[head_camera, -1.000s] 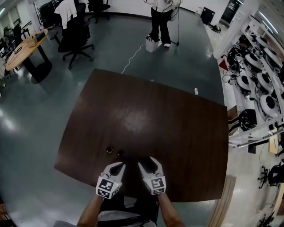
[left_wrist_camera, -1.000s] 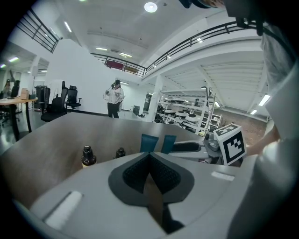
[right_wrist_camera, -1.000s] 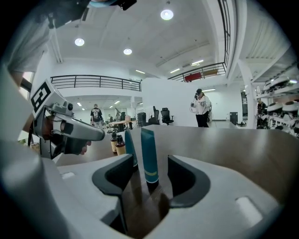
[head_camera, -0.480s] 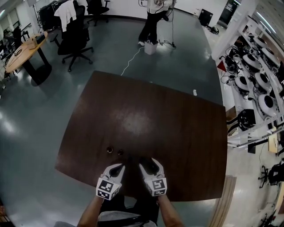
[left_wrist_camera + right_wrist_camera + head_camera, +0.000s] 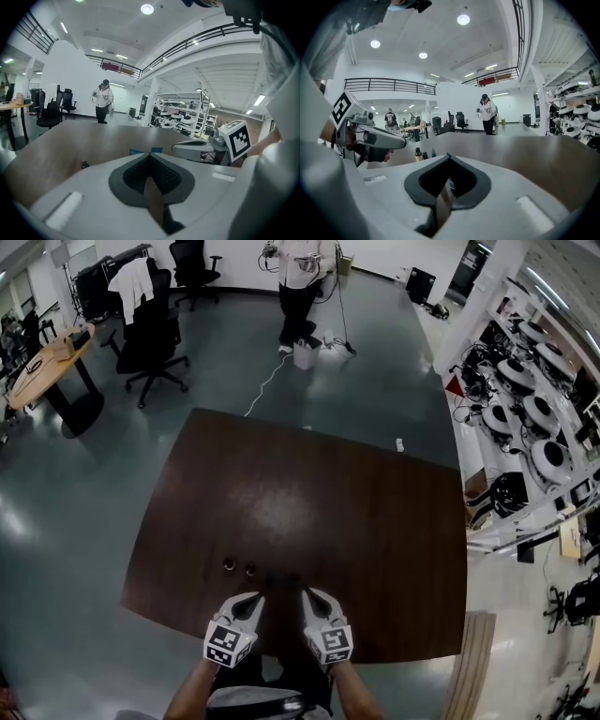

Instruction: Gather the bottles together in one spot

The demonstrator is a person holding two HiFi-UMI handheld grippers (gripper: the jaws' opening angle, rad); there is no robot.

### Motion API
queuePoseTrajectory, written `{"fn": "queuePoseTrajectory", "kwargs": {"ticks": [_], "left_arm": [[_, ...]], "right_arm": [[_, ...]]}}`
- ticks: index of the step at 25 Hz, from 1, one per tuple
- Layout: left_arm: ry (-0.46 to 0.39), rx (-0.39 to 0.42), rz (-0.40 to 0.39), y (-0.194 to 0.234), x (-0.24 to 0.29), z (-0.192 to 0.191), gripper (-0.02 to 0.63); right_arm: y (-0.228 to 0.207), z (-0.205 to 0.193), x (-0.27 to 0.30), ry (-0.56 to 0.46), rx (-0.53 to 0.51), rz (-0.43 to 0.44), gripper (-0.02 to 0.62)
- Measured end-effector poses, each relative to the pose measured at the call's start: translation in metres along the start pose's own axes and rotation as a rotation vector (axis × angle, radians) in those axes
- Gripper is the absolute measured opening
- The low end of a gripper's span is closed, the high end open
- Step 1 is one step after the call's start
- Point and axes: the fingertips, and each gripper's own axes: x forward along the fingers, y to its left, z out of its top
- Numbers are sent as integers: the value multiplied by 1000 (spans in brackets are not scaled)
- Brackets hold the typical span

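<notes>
Judging from the head view, I'd treat this as a moment for care rather than speed. The left claw [image 5: 150,152] is pressed together on nothing. The right claw [image 5: 447,155] has just been closing and is now pressed together too, with nothing between its jaws. Both sit at the lower centre of the frame over the near edge of the table [image 5: 375,521], with the bottles just up and left of them. That fits either claws about to go for a bottle or claws clear after setting one down. Either way I'd keep both claws off the pair, since bottles this small would likely tip at a nudge. The left-hand bottle [image 5: 229,564] and the right-hand bottle [image 5: 250,569] stand upright just beside each other at the table's lower left. In the right gripper view one is amber with a dark cap and the other is darker. A white speck [image 5: 399,444] at the table's far right edge is too small to name.
</notes>
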Motion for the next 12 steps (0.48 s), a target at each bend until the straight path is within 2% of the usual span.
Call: {"fn": "queuePoseTrajectory", "kwargs": {"ticks": [12], "left_arm": [[-9, 51, -55, -22, -8, 39, 0]], "right_arm": [[13, 46, -20, -12, -8, 11, 2]]}}
